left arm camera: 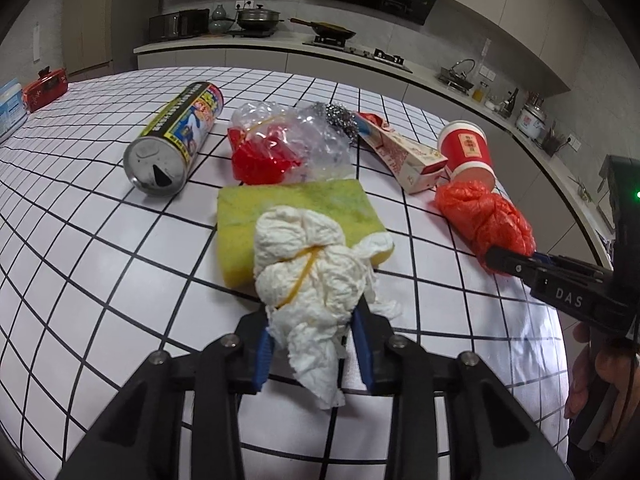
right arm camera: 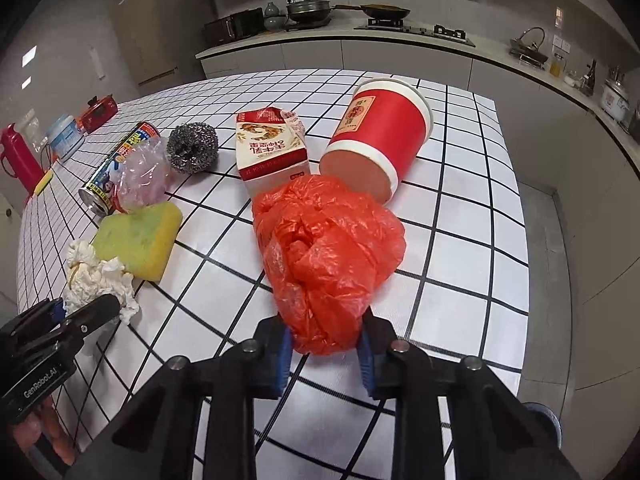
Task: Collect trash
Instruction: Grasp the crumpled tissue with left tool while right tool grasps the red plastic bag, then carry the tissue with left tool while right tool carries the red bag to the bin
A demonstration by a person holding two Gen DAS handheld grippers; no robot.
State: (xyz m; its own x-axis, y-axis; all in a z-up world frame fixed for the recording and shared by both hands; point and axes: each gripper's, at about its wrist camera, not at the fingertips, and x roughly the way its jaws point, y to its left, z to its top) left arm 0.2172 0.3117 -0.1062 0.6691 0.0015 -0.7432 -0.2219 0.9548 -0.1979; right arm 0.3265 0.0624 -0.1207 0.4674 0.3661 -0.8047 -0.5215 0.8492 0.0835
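Observation:
My left gripper (left arm camera: 314,344) is shut on a crumpled white paper towel (left arm camera: 316,276) bound with a yellow rubber band; the wad rests partly on a yellow-green sponge (left arm camera: 288,208). My right gripper (right arm camera: 325,346) is shut on a crumpled orange plastic bag (right arm camera: 326,256) lying on the checked tablecloth. In the left wrist view the orange bag (left arm camera: 484,216) and the right gripper (left arm camera: 516,264) lie at the right. In the right wrist view the paper towel (right arm camera: 94,282) and the left gripper (right arm camera: 76,316) sit at the lower left.
On the cloth lie a tipped can (left arm camera: 176,140), a clear plastic bag with red pieces (left arm camera: 288,144), a steel scourer (right arm camera: 193,147), a torn milk carton (right arm camera: 272,152) and a tipped red paper cup (right arm camera: 380,136). The table edge (right arm camera: 520,240) drops off at the right.

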